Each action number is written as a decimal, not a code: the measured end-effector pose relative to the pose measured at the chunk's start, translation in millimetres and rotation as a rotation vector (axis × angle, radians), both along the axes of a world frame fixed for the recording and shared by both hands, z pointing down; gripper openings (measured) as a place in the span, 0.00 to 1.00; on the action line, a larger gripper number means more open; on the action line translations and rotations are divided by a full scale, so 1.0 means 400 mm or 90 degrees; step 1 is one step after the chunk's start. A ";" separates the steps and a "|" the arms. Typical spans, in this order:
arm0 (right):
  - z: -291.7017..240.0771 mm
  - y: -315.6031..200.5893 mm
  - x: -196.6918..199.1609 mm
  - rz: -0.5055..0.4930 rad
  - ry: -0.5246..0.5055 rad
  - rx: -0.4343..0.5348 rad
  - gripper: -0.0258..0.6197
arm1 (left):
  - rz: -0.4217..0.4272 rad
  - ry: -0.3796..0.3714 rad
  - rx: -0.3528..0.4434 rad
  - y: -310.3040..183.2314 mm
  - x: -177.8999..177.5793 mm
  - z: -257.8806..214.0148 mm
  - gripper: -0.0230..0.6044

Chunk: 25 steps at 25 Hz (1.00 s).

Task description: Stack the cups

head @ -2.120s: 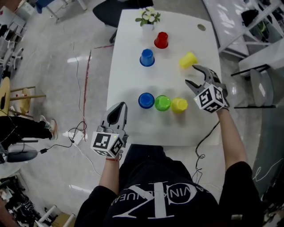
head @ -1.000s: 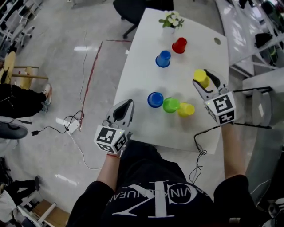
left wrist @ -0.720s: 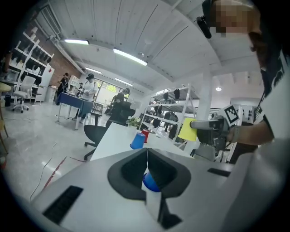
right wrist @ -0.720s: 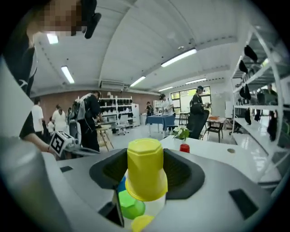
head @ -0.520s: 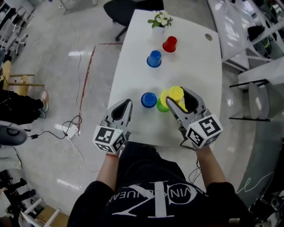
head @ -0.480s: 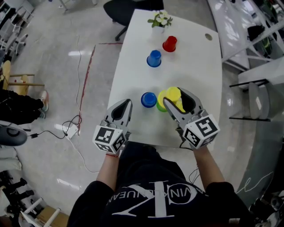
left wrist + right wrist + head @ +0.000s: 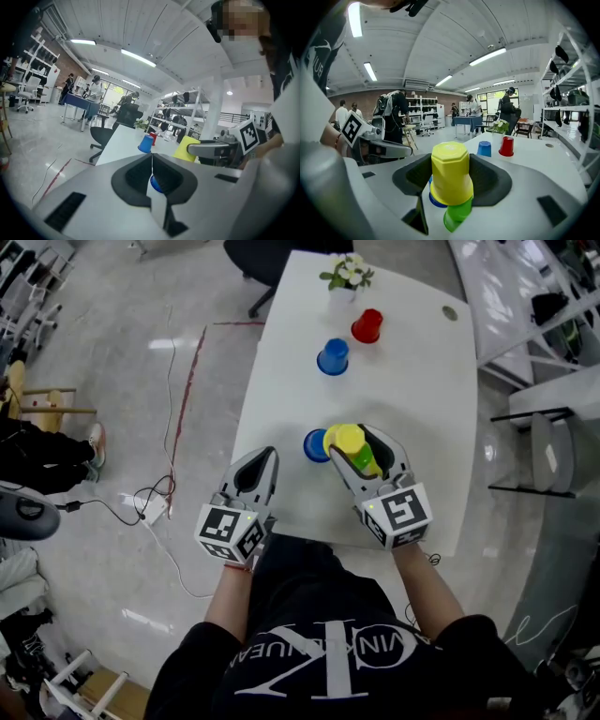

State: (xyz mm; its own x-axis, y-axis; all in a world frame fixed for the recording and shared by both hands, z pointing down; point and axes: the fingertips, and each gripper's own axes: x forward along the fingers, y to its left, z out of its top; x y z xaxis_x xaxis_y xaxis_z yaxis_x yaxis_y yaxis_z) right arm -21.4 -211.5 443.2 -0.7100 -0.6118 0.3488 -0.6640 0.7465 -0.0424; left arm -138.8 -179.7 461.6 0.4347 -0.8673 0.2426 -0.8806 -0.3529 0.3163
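My right gripper (image 7: pixel 349 439) is shut on an upside-down yellow cup (image 7: pixel 345 441), holding it over the near row of cups. In the right gripper view the yellow cup (image 7: pixel 450 173) fills the space between the jaws, with a blue cup (image 7: pixel 435 201) and a green cup (image 7: pixel 457 214) just below it. The near blue cup (image 7: pixel 315 446) and green cup (image 7: pixel 366 459) peek out on either side of it in the head view. My left gripper (image 7: pixel 261 466) hangs shut and empty off the table's near left corner.
A second blue cup (image 7: pixel 333 356) and a red cup (image 7: pixel 367 325) stand upside down farther back on the white table (image 7: pixel 422 381). A small potted plant (image 7: pixel 344 276) sits at the far edge, with a dark chair (image 7: pixel 258 254) behind it. Cables lie on the floor to the left.
The right gripper carried the yellow cup from the table's right side leftward and nearer, turning it bottom-up, to over the near row. The left gripper stayed put.
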 end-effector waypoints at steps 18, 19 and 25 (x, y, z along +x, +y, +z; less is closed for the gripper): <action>-0.098 0.014 0.034 -0.046 -0.080 -0.007 0.56 | 0.002 0.000 0.000 -0.012 0.005 -0.001 0.05; -0.112 0.007 0.049 -0.045 -0.085 -0.005 0.56 | 0.001 0.000 0.001 -0.016 0.004 -0.002 0.05; -0.143 -0.096 0.195 -0.016 -0.092 -0.010 0.50 | -0.001 0.000 0.009 -0.042 -0.001 -0.010 0.05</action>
